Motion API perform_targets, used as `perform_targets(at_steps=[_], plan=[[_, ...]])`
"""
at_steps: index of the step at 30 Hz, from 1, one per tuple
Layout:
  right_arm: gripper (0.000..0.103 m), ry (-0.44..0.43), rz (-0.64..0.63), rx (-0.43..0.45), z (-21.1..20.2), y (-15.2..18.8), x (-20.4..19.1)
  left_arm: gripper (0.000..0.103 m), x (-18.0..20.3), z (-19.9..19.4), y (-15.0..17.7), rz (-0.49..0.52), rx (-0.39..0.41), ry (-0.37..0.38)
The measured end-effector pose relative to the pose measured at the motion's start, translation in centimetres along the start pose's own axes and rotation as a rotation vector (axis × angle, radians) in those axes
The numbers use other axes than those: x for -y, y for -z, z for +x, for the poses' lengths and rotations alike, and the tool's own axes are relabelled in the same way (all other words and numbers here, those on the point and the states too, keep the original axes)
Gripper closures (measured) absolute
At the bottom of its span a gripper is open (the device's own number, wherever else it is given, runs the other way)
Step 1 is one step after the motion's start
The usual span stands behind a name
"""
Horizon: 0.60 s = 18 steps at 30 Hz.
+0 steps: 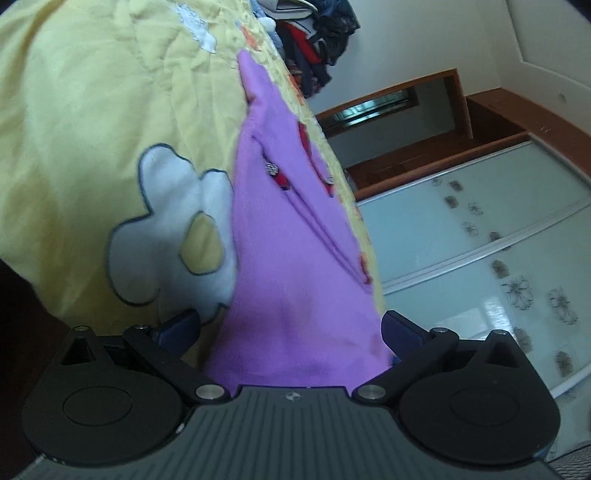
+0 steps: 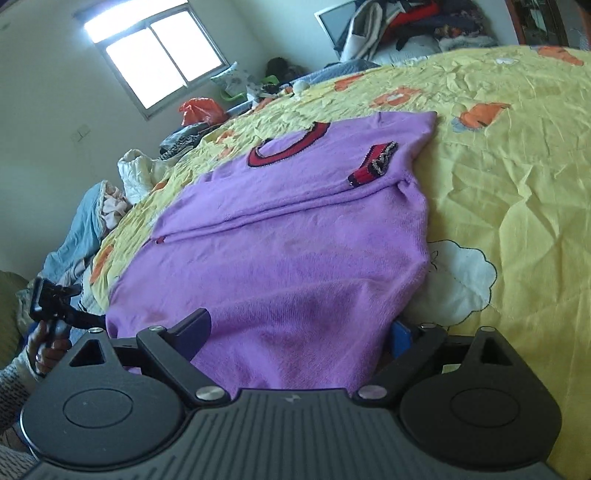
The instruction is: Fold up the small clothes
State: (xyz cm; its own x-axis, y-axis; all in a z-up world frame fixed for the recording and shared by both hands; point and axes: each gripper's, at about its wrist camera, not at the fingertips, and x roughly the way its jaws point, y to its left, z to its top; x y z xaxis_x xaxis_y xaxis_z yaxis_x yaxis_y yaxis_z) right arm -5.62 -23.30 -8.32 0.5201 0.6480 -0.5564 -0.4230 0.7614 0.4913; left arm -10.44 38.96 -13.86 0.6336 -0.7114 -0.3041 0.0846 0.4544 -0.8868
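A purple knit sweater (image 2: 295, 229) with a red-and-dark neckband (image 2: 288, 147) and a red cuff (image 2: 373, 166) lies flat on the yellow bedspread (image 2: 498, 166), its sleeves folded across the body. My right gripper (image 2: 299, 332) is open, and its fingers straddle the near hem at the sweater's right corner. In the left wrist view the sweater (image 1: 291, 236) runs away from me. My left gripper (image 1: 291, 332) is open too, with the hem cloth between its spread fingers. The left gripper (image 2: 55, 302) also shows in the right wrist view, held by a hand at the sweater's left corner.
The bedspread (image 1: 92, 129) has white cloud and flower patches. Piles of clothes (image 2: 413, 29) sit at the far side of the bed, and more bedding (image 2: 85, 229) lies on the left. A wardrobe with glass sliding doors (image 1: 480, 229) stands beside the bed.
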Motion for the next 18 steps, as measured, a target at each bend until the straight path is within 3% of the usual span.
perform_targets(at_steps=[1, 2, 3, 4, 5, 6, 10, 11, 14, 17, 18], plan=[[0.008, -0.023, 0.028, 0.007, -0.2, 0.1, 0.4, 0.003, 0.2, 0.0, -0.1, 0.010, 0.000, 0.013], [0.008, -0.044, 0.052, 0.014, -0.3, 0.2, 0.8, 0.017, 0.4, 0.1, -0.1, 0.020, -0.004, -0.008], [0.008, -0.063, 0.071, 0.021, -0.5, 0.3, 1.2, 0.022, 0.5, 0.2, 0.0, 0.028, -0.012, -0.046], [0.008, -0.083, 0.087, 0.026, -0.7, 0.5, 1.5, 0.041, 0.7, 0.1, 0.2, 0.045, -0.016, -0.083], [0.008, -0.101, 0.100, 0.032, -0.9, 0.7, 1.8, 0.077, 0.6, 0.0, 0.4, 0.058, -0.018, -0.124], [0.008, -0.117, 0.112, 0.034, -1.0, 0.8, 2.0, 0.095, 0.2, -0.2, 0.6, 0.044, -0.018, -0.152], [0.008, -0.158, 0.135, 0.034, -0.9, 0.8, 2.3, 0.102, -0.1, -0.6, 1.2, 0.051, 0.022, -0.141], [0.014, -0.158, 0.136, 0.034, -0.8, 0.8, 2.2, 0.102, 0.2, -0.4, 1.2, 0.063, 0.027, -0.136], [0.090, -0.147, 0.146, -0.014, 0.0, 0.8, 2.1, 0.102, 2.2, 0.0, 1.4, 0.117, 0.033, -0.097], [0.091, -0.158, 0.149, -0.028, 0.5, 1.2, 1.7, 0.102, 4.0, 0.2, 1.0, 0.156, 0.046, -0.074], [0.097, -0.163, 0.155, -0.012, 0.3, 1.2, 1.6, 0.102, 4.3, 0.2, 1.0, 0.161, 0.055, -0.062]])
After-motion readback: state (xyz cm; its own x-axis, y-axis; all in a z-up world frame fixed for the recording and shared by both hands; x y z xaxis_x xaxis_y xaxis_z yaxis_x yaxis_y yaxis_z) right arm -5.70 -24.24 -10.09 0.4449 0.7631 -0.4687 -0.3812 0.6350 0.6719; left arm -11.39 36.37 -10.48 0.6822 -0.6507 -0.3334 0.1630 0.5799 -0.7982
